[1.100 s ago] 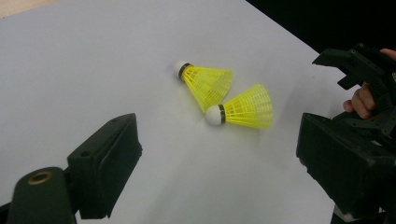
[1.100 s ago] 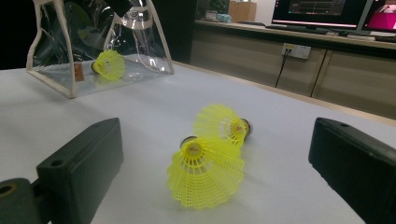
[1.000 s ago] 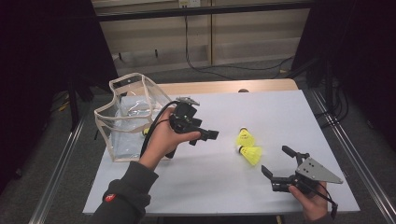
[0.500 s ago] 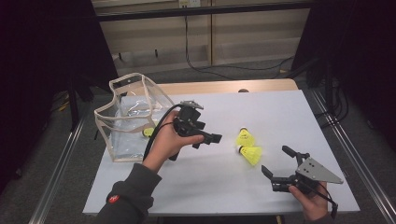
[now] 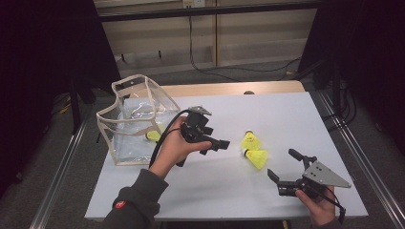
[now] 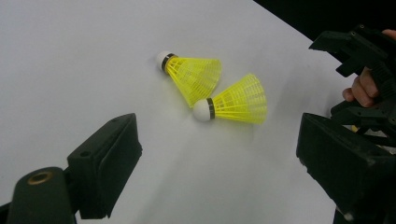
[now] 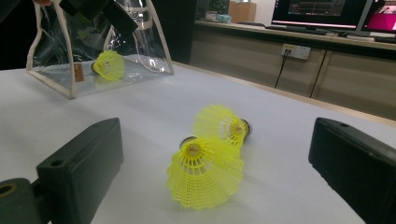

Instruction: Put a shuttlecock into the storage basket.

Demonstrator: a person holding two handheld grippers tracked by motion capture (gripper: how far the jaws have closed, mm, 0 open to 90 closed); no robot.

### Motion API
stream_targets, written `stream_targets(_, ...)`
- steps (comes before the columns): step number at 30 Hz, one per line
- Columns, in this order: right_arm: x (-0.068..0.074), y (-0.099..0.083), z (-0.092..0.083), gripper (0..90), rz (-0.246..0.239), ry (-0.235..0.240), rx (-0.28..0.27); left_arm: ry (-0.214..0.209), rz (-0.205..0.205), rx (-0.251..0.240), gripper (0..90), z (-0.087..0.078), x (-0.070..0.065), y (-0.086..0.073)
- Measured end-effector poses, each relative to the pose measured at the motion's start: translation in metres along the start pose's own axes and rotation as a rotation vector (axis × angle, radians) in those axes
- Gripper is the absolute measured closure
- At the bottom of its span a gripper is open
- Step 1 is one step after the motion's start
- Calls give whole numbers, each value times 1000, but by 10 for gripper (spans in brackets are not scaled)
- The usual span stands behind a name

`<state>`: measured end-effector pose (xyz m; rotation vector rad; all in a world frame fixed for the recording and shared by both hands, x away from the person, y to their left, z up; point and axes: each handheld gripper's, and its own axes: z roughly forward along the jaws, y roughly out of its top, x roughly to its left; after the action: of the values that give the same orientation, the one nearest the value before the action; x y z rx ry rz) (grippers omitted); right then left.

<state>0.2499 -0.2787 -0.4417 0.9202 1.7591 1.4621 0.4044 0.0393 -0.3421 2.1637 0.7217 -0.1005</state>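
2 yellow shuttlecocks lie on the matte white worktop [image 5: 229, 191], right of centre, each a flared skirt of open plastic mesh ending in a rounded white cork with a dark band. The far shuttlecock [image 5: 250, 141] and the near shuttlecock [image 5: 257, 158] touch; in the left gripper view the cork of one rests against the skirt of the other. A 3rd shuttlecock [image 7: 108, 65] lies inside the clear bag [image 5: 125, 125], a soft transparent plastic pouch with cream piping along its edges, standing open at the far left of the worktop.

The left gripper [image 5: 216, 143], blocky black plastic with a trailing cable, is held just right of the bag and points toward the pair; its fingers are spread wide with nothing between them. The right gripper [image 5: 282, 164], topped by a grey 3-cornered plate, sits at the near right, its fingers likewise spread and empty, aimed at the pair from the near side. Bare worktop separates each gripper from the shuttlecocks. Beyond the far edge, cables hang against pale wood panels.
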Motion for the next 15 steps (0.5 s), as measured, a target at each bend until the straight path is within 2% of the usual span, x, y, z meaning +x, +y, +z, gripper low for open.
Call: stream_targets(15,0,0,0,30,-3,0,-1,-6,26,7,143,13,-4,-5)
